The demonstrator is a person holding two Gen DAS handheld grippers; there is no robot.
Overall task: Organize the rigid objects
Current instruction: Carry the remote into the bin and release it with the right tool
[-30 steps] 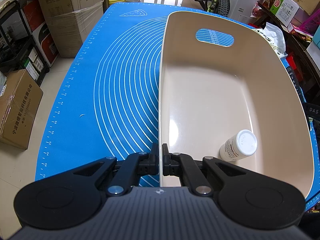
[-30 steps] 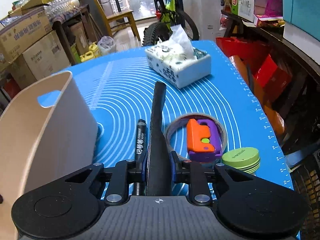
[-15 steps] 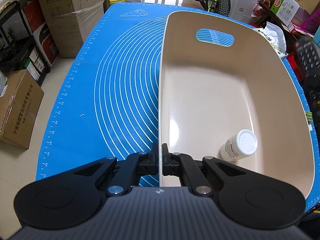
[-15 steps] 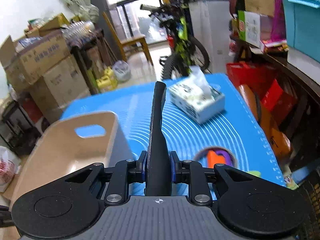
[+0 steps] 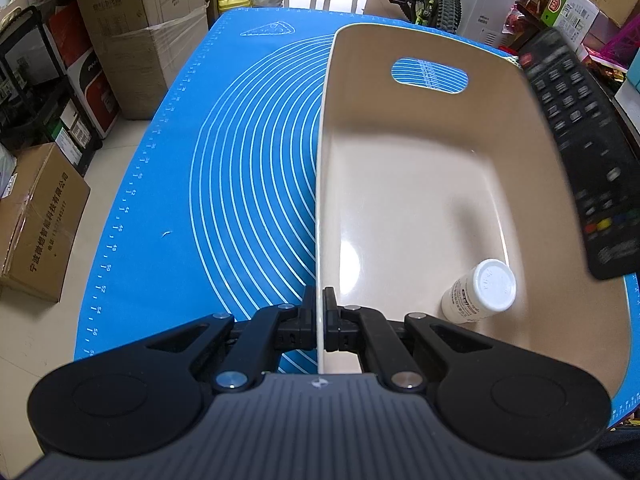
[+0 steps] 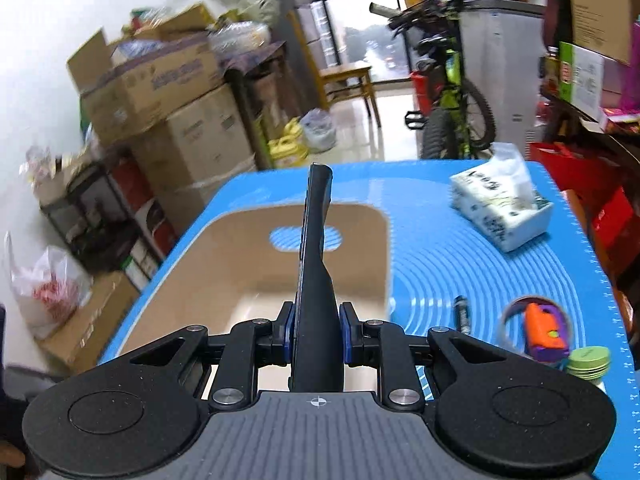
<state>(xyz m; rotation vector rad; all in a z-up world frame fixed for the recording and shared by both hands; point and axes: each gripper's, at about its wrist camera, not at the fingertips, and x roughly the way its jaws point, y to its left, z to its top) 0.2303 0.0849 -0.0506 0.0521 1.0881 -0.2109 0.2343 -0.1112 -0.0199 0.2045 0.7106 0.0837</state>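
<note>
Cluttered storage room. Pale tiled floor (image 5: 36,320), glossy. Stacked cardboard boxes (image 6: 180,120) at left of frame against white wall (image 6: 48,40). Wooden chair (image 6: 348,80) and bicycle (image 6: 452,108) at upper centre, before large daylit window (image 6: 360,28). Crowded shelf (image 6: 580,92) at right.

Black left gripper (image 5: 319,312), ribbed grey housing, 2 silver screws.

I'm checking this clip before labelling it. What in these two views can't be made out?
- Remote, left wrist view: button labels blurred, near end cut off by the right edge.
- Bottle label, left wrist view: print too small.
- Pen, right wrist view: blurred, near end hidden behind the right tongs.
- Bin floor, right wrist view: mostly hidden by the tongs.
</note>
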